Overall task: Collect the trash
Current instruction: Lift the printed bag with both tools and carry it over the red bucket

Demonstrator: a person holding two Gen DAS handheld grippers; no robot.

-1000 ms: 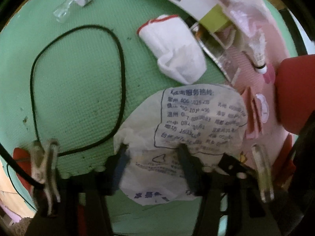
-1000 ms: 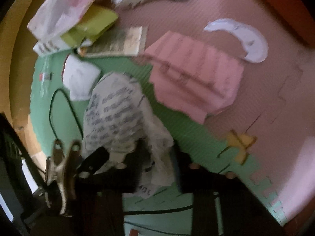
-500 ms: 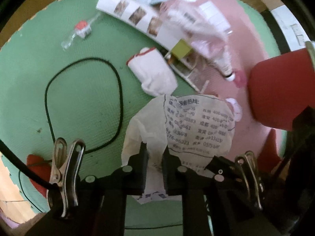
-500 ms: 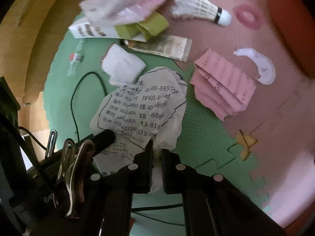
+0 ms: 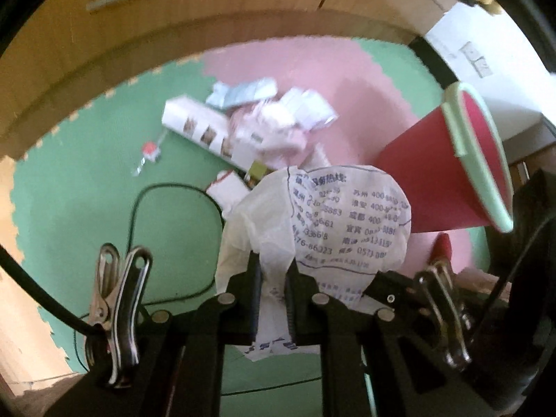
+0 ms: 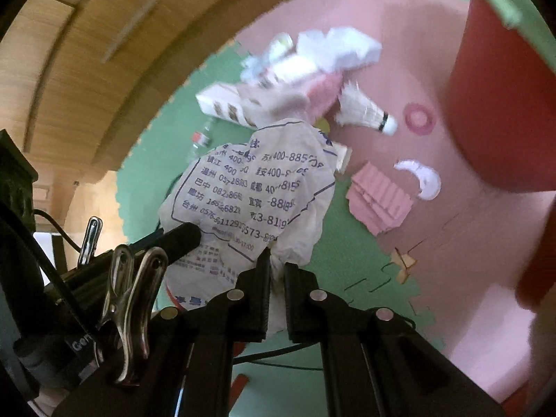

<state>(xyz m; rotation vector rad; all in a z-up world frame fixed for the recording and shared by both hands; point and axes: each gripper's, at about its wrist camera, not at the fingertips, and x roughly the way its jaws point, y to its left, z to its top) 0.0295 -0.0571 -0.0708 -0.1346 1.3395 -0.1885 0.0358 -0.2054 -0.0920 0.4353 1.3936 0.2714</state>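
A crumpled white plastic bag (image 5: 333, 219) with blue printed text hangs in the air above the foam mat. My left gripper (image 5: 274, 264) is shut on its lower fold. My right gripper (image 6: 276, 264) is shut on another fold of the same bag (image 6: 250, 187). The left gripper's black finger (image 6: 180, 236) shows at the bag's left side in the right wrist view. A red bin with a pale green rim (image 5: 448, 173) stands to the right of the bag, its side (image 6: 504, 111) also filling the right wrist view's upper right.
Loose trash lies on the green and pink mat (image 5: 87, 201): a long white box (image 5: 198, 132), crumpled wrappers (image 5: 278, 121), a shuttlecock (image 6: 365, 113), folded pink paper (image 6: 378, 198), a pink ring (image 6: 418, 118), a small clear bottle (image 5: 149, 153). A black cable loop (image 5: 139, 201) lies left. Wooden cabinets (image 5: 173, 7) stand behind.
Both grippers closed on the printed bag and lifted it off the mat. The floor and trash now look farther away, and the red bin's rim and the cabinets have come into view.
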